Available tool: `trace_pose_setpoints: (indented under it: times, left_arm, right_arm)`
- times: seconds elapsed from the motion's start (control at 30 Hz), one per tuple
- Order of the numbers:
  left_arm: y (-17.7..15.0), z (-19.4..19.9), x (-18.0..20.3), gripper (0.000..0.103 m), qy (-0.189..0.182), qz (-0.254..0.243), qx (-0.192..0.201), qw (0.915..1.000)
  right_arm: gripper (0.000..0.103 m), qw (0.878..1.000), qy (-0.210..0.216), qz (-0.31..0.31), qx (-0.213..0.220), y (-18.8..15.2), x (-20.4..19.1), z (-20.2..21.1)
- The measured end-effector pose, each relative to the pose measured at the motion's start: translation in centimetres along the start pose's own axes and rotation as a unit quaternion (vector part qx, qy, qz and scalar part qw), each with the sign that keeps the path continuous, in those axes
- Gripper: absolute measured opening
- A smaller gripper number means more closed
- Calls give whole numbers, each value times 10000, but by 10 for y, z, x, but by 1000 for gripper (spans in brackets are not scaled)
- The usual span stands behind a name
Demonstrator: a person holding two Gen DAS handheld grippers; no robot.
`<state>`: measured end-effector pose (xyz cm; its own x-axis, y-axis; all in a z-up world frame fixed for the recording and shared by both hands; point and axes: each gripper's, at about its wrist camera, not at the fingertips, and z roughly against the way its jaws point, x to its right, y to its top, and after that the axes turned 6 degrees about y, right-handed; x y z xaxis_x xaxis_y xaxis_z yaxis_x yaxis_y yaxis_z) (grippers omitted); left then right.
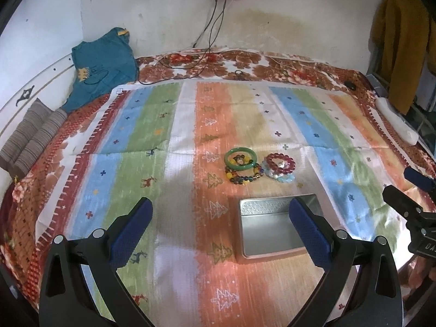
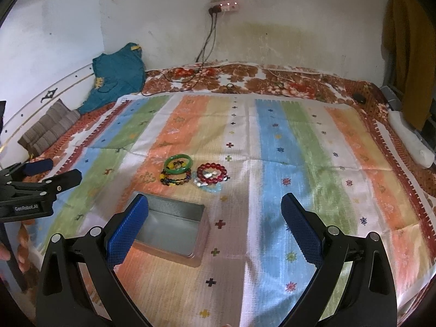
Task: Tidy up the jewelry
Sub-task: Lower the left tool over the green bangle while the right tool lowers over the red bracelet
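Both claws hang wide and empty over the bed: the left claw [image 1: 220,218] and the right claw [image 2: 215,215]. The jewelry sits mid-frame on the striped cloth [image 1: 152,125], just above the empty metal tin [image 1: 272,231]: a green bangle [image 1: 241,159] overlapping a multicoloured bead bracelet [image 1: 245,177], and a red bead bracelet [image 1: 280,163] on pale blue beads [image 1: 286,178]. A pinch could lift 2 overlapping pieces at once, or slip off the smooth bangle.
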<state>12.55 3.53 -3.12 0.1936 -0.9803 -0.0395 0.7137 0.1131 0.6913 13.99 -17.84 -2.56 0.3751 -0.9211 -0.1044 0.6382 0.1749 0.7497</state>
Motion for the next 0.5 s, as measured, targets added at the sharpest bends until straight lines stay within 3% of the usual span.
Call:
trace_pose_setpoints:
  times: [0.2,0.5]
  left_arm:
    - [6,-16,2,97,7,-7,-104,9999]
    - [17,-40,3,97,69,35,-220,9997]
  right_arm:
    - [99,9993,133,-279,-208,7,11,-16]
    - [99,9990,66,-210,-393,16,13,-40]
